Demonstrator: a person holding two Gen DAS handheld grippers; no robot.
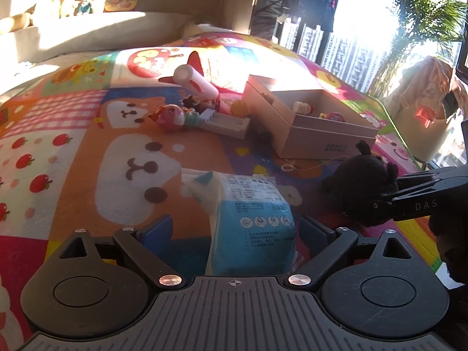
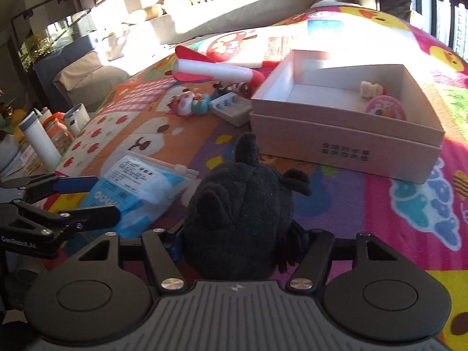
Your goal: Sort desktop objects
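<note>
Right gripper (image 2: 242,251): I've got its jaws clamped on the black plush toy (image 2: 242,213); soft fur could slip out before the cardboard box (image 2: 345,143).
Left gripper (image 1: 234,234): jaws apart astride the blue packet (image 1: 251,222); lifting could drag it.

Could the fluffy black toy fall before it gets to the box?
Maybe. The right gripper has its jaws around the black plush toy, which is soft and round, so it could squish and slip out. The cardboard box has a tall wall, so a low carry might bump it. The blue tissue pack lies between the left gripper's open jaws, close enough for the two grippers to knock together.
</note>
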